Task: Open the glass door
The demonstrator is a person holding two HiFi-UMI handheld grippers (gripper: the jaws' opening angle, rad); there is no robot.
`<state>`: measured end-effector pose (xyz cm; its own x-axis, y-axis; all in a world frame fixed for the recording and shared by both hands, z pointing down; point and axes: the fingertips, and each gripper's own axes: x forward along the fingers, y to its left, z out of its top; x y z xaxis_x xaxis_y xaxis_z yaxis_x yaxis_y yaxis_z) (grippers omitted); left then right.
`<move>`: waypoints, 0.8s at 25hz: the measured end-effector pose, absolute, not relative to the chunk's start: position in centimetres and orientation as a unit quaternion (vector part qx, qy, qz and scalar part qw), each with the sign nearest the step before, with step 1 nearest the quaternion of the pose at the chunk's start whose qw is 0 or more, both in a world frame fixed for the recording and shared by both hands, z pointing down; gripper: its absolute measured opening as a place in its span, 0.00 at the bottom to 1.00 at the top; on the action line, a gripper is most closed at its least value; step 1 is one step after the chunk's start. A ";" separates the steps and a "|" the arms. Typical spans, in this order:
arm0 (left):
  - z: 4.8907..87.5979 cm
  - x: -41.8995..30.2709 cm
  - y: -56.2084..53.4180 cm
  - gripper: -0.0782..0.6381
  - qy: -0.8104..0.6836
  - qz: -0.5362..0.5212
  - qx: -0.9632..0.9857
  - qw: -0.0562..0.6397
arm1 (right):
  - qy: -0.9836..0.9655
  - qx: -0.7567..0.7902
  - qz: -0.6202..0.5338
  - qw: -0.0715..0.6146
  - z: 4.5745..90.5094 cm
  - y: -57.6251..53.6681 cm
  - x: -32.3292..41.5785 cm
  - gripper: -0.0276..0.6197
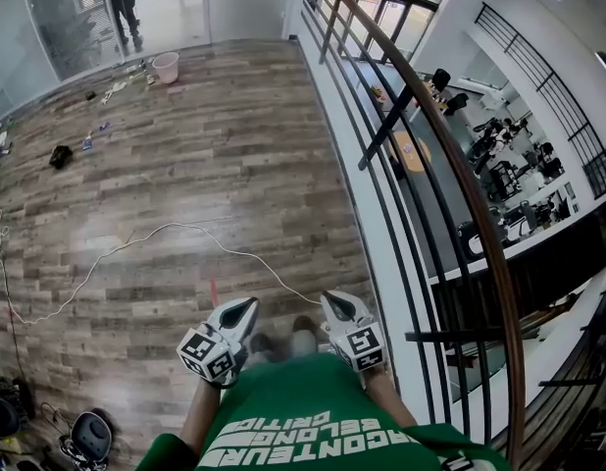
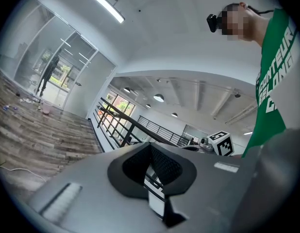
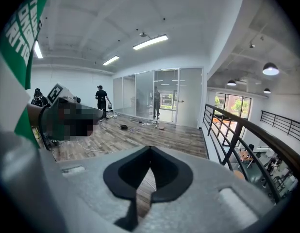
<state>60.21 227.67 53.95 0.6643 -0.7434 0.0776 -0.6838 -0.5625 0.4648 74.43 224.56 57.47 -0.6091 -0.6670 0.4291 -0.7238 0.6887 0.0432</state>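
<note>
Facing glass door (image 1: 171, 3): clear panes, far off | left gripper (image 1: 242, 312) & right gripper (image 1: 334, 307): jaws together, nothing btwn

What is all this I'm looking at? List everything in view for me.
floor: one, grey-brown wood planks, throughout
glass wall: one, clear, far end
people: at least two, dark clothes, by the glass
bucket: one, pink, floor near the glass
cable: one, white, snaking across the floor
railing: one, black bars, brown handrail, right side
shirt: one, green, white lettering, wearer's
left tongs: one, grey-white, shut, empty
right tongs: one, grey-white, shut, empty
</note>
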 end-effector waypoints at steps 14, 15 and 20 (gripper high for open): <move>55.8 61.2 218.2 0.13 -0.422 -0.039 0.872 0.245 | -0.899 0.381 0.084 0.200 59.6 214.3 75.7 0.03; 55.7 61.6 216.8 0.13 -0.421 -0.036 0.873 0.242 | -0.898 0.383 0.084 0.198 59.5 212.9 76.1 0.03; 54.1 64.7 209.8 0.13 -0.416 -0.037 0.881 0.223 | -0.897 0.395 0.081 0.181 58.1 205.8 79.1 0.03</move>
